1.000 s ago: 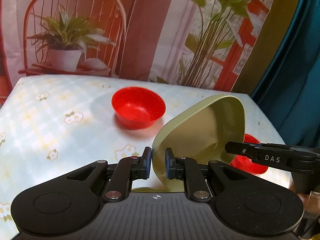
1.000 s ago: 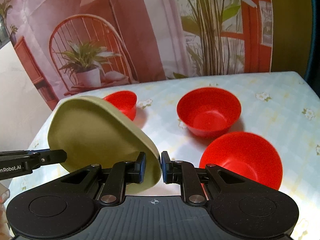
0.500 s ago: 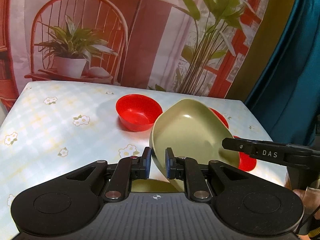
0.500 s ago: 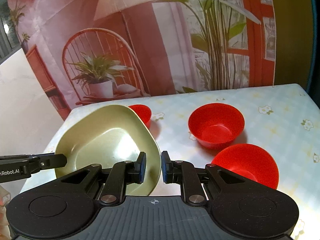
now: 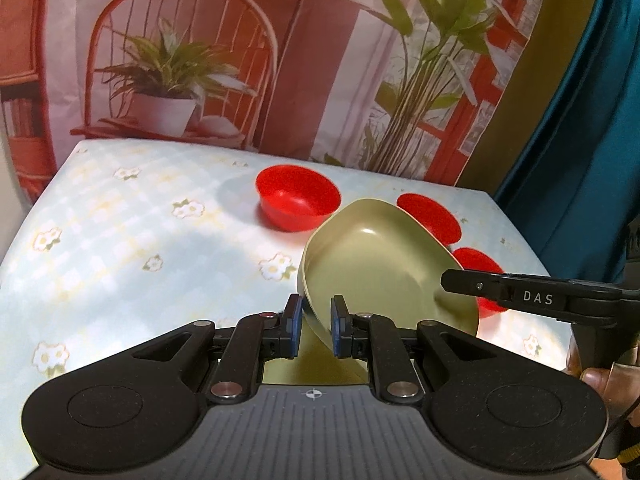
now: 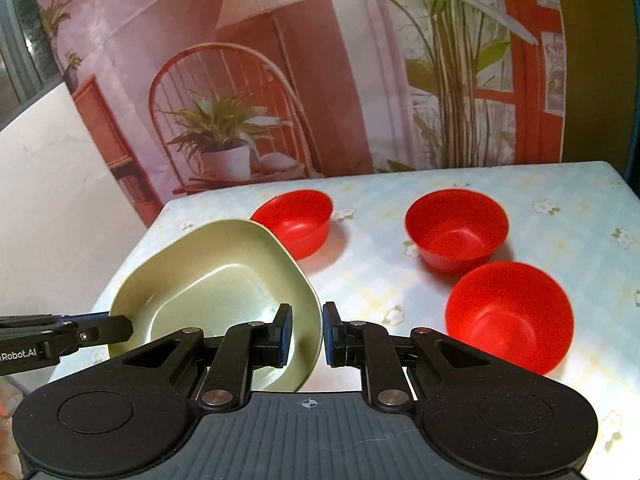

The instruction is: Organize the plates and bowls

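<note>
Both tongs (image 5: 314, 326) (image 6: 306, 334) (closed) on green plate (image 6: 224, 280)

Matte black left gripper (image 5: 312, 324) w/ blue pads (image 5: 295, 322), silver screws, ribbed grey base. Right gripper (image 6: 306, 334) identical; white "DAS" lettering, bare skin of hand (image 5: 596, 380) behind.

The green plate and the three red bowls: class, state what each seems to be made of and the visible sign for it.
Green plate: probably glazed ceramic or melamine; smooth, glossy, with soft highlights in its well.
Red bowls: likely plastic; thin walls, uniform saturated colour, semi-matt sheen.
Neither material is certain.
</note>
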`<state>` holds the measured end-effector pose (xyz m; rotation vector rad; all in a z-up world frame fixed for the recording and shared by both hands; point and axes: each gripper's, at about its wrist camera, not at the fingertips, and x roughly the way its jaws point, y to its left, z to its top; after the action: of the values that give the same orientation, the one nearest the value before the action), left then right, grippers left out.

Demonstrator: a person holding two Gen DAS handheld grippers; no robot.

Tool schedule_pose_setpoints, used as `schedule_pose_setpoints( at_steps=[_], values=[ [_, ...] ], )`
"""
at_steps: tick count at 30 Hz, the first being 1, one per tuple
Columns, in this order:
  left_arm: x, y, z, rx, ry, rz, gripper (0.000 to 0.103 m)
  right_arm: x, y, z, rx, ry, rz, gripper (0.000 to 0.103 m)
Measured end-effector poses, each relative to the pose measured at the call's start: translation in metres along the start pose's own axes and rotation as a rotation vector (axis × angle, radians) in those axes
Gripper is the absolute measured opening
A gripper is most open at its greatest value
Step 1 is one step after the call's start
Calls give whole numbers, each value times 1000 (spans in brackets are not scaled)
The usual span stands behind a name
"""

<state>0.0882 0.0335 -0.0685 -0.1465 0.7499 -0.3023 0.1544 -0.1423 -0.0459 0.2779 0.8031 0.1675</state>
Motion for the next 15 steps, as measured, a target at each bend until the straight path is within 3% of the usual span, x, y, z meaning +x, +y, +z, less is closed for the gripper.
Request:
schedule_pose_setpoints(
  at_steps=[15],
  values=[
    [-7, 23, -42, -86, 62, 29, 16, 22, 21, -28, -45, 91, 37, 15]
  ],
)
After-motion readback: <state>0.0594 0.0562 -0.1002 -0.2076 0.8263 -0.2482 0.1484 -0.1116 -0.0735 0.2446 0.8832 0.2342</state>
